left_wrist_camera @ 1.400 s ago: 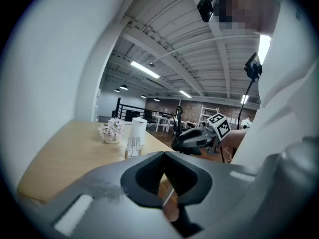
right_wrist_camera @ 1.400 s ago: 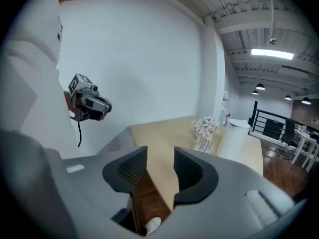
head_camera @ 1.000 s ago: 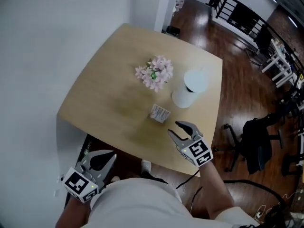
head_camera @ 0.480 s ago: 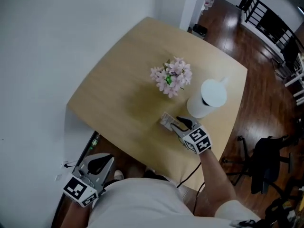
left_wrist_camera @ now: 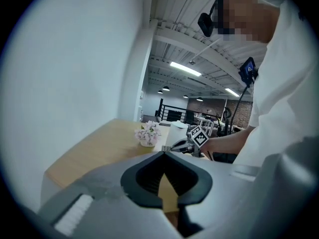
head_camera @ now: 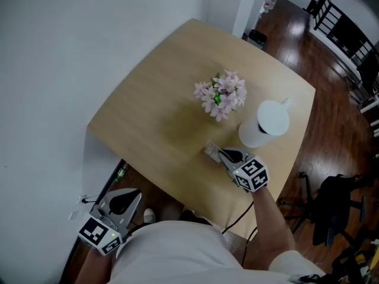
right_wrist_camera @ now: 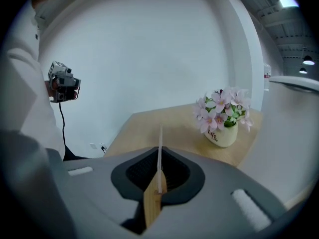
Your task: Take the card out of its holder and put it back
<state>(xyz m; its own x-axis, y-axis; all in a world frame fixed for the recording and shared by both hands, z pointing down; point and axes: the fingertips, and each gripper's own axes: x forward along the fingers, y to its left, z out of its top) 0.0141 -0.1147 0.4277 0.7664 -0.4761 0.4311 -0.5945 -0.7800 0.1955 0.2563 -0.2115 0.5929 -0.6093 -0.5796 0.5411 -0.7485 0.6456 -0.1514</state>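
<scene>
Your right gripper [right_wrist_camera: 160, 158] is clamped on the thin white card [right_wrist_camera: 160, 133] — upright, edge-on between the pads, low over the light wooden table [head_camera: 154, 111] near the cream pot of pink flowers [head_camera: 222, 94]. Your left gripper [left_wrist_camera: 163, 156] hangs beside the table — jaws together, empty.

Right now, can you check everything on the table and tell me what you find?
Surface: light wooden table.
Job's things: card standing in its holder.
Clutter: flower pot, white lidded container.
Grippers: right hand-held gripper just closed on the card; left hand-held gripper shut, empty, off the table.
Cables: black cable under the right arm.
Surroundings: white wall, wooden floor, black chair.
</scene>
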